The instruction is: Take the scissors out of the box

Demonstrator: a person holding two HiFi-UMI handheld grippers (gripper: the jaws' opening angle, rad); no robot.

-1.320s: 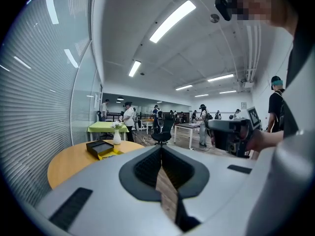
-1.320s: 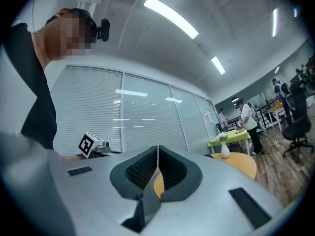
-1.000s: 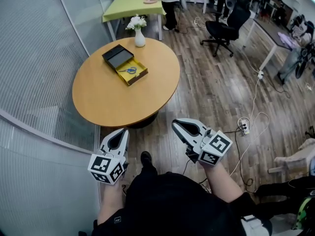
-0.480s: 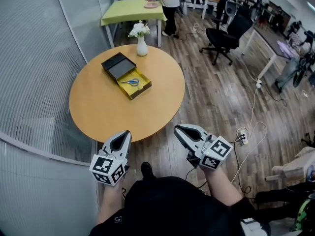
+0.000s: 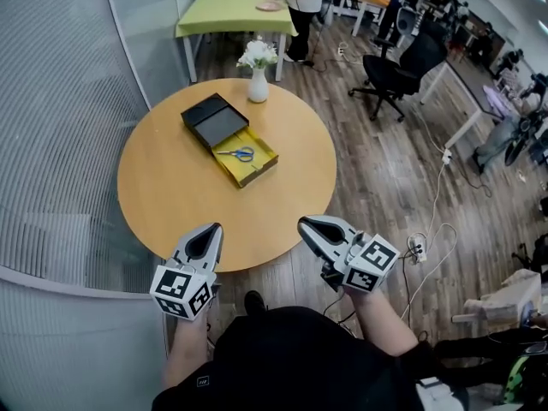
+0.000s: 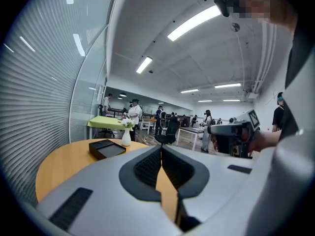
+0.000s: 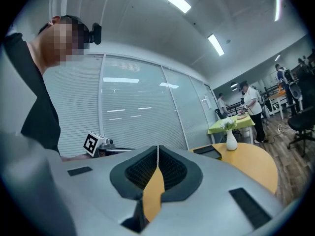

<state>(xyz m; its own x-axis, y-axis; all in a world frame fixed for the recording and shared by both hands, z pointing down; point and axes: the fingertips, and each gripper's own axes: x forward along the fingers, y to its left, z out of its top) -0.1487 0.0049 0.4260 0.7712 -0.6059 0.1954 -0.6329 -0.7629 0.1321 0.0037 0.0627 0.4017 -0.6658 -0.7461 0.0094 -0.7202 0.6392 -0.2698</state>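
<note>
Blue-handled scissors [image 5: 239, 153] lie in an open yellow box [image 5: 255, 169] near the far middle of a round wooden table [image 5: 171, 195]. The box's black lid [image 5: 214, 119] rests beside it, toward the far side. My left gripper [image 5: 209, 231] hangs over the table's near edge, jaws shut and empty. My right gripper [image 5: 305, 224] is just off the table's near right edge, shut with nothing in it. Both are well short of the box. In the left gripper view the black lid [image 6: 106, 148] shows ahead on the left; the scissors are hidden there.
A white vase with flowers [image 5: 258, 75] stands at the table's far edge. A glass wall [image 5: 60, 127] curves along the left. Beyond are a green table [image 5: 231, 11], a black office chair [image 5: 402, 62] and people. Cables and a power strip [image 5: 418, 248] lie on the wooden floor at right.
I have stepped toward the table: it and the box are nearer and lower in the head view, and the left gripper now reaches over its near edge. Both grippers stay shut.
</note>
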